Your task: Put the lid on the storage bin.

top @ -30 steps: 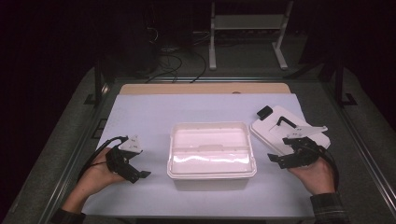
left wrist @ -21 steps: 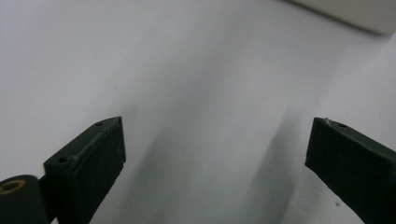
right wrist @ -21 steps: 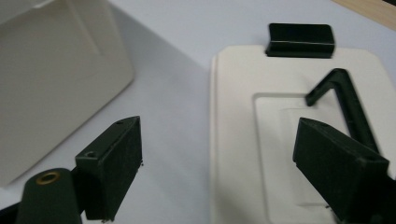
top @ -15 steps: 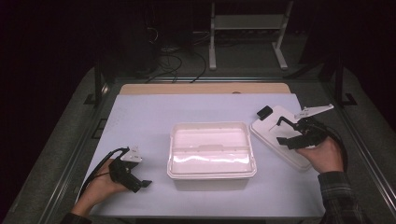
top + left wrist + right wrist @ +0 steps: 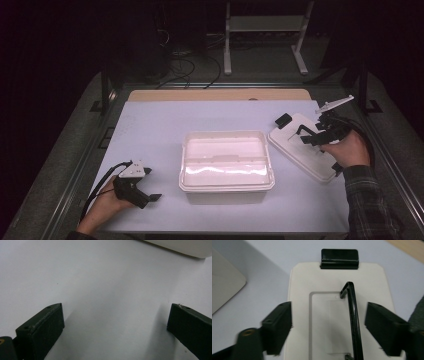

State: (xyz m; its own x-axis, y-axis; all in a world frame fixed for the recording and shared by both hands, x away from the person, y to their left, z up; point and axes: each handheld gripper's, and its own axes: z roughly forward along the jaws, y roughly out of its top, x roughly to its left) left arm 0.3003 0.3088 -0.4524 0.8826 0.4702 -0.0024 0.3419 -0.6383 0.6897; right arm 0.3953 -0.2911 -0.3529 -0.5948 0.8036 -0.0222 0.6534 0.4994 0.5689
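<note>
Desk [image 5: 150,125]: covered by a pale sheet; a bare wooden strip is seen along the far edge.
Container [image 5: 225,161]: white, rectangular, open-topped; set at the middle of the desk, between the two grippers.
Lid [image 5: 300,150]: white, flat, laid on the desk just right of the container and set askew; a black clip [image 5: 339,259] is fitted at its far end and a black wire handle [image 5: 354,315] is raised over its centre panel.
Left gripper [image 5: 150,198]: rested at the near left of the desk, well apart from the container; jaws just opened to full spread, released, bare desk between them.
Right gripper [image 5: 314,136]: held over the right part of the lid; jaws lately narrowed yet parted, the wire handle seen between them, nothing pressed.
</note>
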